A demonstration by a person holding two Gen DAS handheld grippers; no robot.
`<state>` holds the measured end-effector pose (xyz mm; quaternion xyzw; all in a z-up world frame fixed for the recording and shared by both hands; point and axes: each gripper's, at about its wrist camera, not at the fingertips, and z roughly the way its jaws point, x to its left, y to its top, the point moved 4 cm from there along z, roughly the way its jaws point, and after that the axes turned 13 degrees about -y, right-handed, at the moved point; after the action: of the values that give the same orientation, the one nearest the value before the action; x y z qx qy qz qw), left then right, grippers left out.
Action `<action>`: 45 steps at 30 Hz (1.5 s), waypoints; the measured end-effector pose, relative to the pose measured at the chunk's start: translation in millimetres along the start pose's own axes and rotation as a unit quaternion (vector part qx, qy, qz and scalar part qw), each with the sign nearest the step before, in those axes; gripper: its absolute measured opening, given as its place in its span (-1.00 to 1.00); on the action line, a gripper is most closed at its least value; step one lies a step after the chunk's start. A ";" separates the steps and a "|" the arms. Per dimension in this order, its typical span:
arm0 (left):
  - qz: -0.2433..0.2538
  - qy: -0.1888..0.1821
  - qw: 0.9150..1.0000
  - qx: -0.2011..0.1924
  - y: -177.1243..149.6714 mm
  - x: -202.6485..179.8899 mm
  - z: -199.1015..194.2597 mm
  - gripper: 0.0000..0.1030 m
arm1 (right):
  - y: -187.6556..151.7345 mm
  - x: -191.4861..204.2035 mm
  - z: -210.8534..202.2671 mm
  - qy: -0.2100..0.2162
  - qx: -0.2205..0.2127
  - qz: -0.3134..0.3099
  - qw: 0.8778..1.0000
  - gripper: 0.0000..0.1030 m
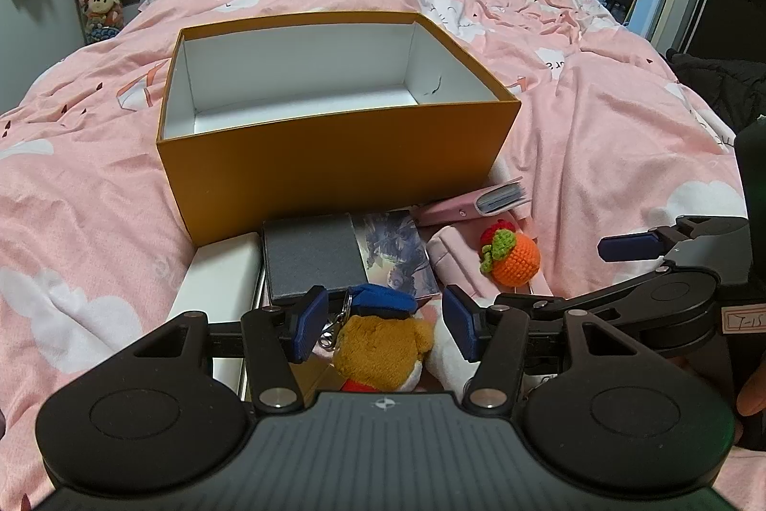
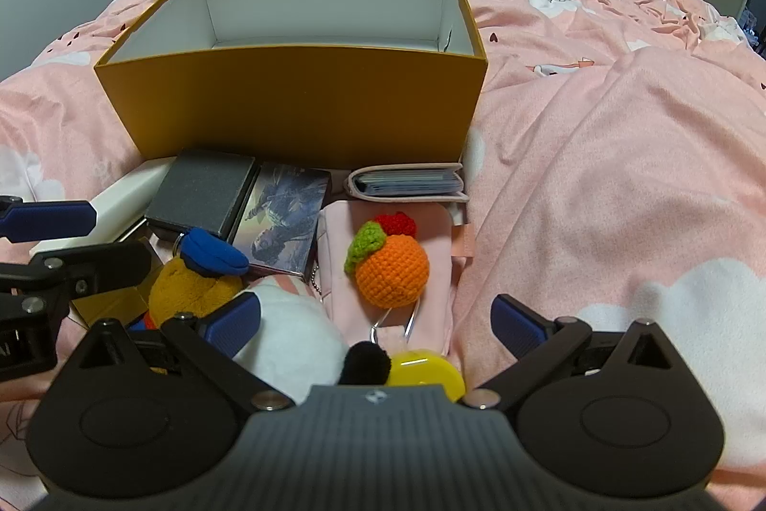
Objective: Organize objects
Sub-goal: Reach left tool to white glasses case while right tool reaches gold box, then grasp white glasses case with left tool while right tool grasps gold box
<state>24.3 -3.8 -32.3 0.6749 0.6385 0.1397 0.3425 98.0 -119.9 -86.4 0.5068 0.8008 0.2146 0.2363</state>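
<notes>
Orange box (image 1: 335,156) sits empty on the bed (image 1: 598,118); all clutter lies just in front of its near wall. Left tongs (image 1: 385,322) hang over the brown plush keychain (image 1: 383,348), jaws fairly wide, straddling it, pads not pressing. I'd drop lower, close on the plush body rather than the blue cap or metal ring, then lift over the wall. Right tongs (image 2: 376,326) fully wide, holding nothing, above the white plush (image 2: 292,348), in front of the crochet orange (image 2: 392,266) on the pink pouch (image 2: 431,233).

Yellow item (image 2: 426,372) perhaps half hidden
</notes>
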 end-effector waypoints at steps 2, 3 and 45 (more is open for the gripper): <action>-0.001 0.000 1.000 -0.001 -0.5 0.2 0.0 0.27 | 0.2 0.1 -0.1 0.000 0.001 0.000 1.000 0.98; -0.002 0.000 1.000 -0.001 -0.4 0.1 -0.2 0.27 | 0.5 0.3 -0.3 0.000 0.001 0.000 1.000 0.98; 0.050 0.042 0.980 0.187 12.7 79.8 17.6 0.08 | 45.8 97.1 13.3 0.207 0.064 -0.144 0.965 -0.08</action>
<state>56.6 68.2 -56.8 0.7518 0.6323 0.0635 0.1759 102.0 -11.9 -85.9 0.3442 0.9090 0.2272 0.0608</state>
